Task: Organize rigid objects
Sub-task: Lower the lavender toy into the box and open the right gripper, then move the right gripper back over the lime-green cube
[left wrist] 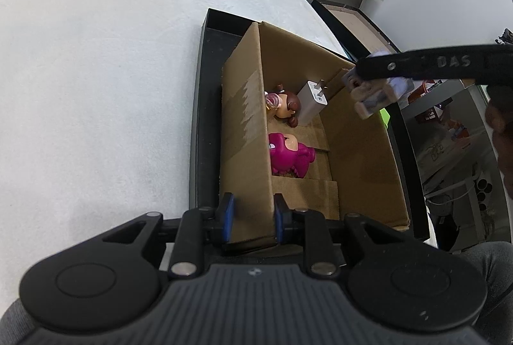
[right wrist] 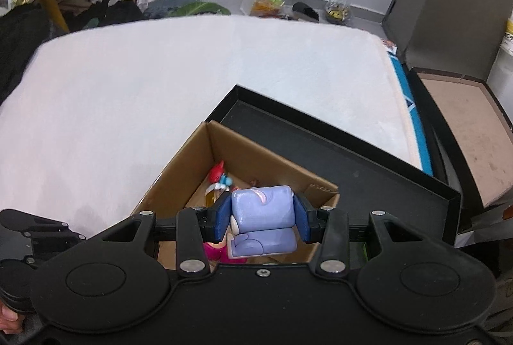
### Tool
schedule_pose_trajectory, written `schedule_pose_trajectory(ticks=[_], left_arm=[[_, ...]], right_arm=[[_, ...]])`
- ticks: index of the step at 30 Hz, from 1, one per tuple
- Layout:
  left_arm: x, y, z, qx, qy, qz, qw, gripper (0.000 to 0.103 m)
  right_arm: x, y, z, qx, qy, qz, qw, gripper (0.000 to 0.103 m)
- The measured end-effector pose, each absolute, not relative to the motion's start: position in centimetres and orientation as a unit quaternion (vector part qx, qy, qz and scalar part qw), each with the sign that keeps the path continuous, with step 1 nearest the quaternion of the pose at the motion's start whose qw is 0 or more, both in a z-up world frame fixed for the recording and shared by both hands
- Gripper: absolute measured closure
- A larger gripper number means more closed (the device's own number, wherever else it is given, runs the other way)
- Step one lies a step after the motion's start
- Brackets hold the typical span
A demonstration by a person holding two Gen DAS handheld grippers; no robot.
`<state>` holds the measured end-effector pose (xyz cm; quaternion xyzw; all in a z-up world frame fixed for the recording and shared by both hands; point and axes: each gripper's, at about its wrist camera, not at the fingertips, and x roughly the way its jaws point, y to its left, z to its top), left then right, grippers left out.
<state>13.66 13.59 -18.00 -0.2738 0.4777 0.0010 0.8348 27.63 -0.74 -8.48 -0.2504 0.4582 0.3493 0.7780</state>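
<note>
Left gripper [left wrist: 251, 218] pinches cardboard box [left wrist: 359, 152] wall — steadying it, likely. Right gripper [right wrist: 262, 218] clamps a lilac toy [right wrist: 263, 210] over the opening — ready to drop beside pink figure [left wrist: 290, 157].

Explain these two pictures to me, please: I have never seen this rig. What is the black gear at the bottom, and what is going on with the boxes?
No robot here: a person holds a hand-held gripper in each hand, each with a camera looking along its jaws. The black gear is the gripper itself.

In the left view, the left gripper is clamped on the near wall of a cardboard box, which sits in a black tray on a white surface. Inside lie a pink toy, a brown-haired figure and a white charger.

In the right view, the right gripper holds a lavender toy above the box, probably to drop it in.
</note>
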Motion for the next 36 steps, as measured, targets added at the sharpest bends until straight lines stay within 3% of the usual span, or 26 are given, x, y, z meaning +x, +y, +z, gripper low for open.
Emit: schedule_pose_trajectory(ticks=[13,36], left_arm=[[13.7,13.6,-17.9,-0.27,0.476,-0.001,0.837,0.078],[13.5,13.1,-17.6,-0.26,0.478,0.008,0.839,0.08]], right_arm=[[26.2,0.5,-11.4,-0.333,0.437,0.311,0.776,0.062],[29.3,-7.4,-8.1,-0.238,0.458,0.282,0.809,0.06]])
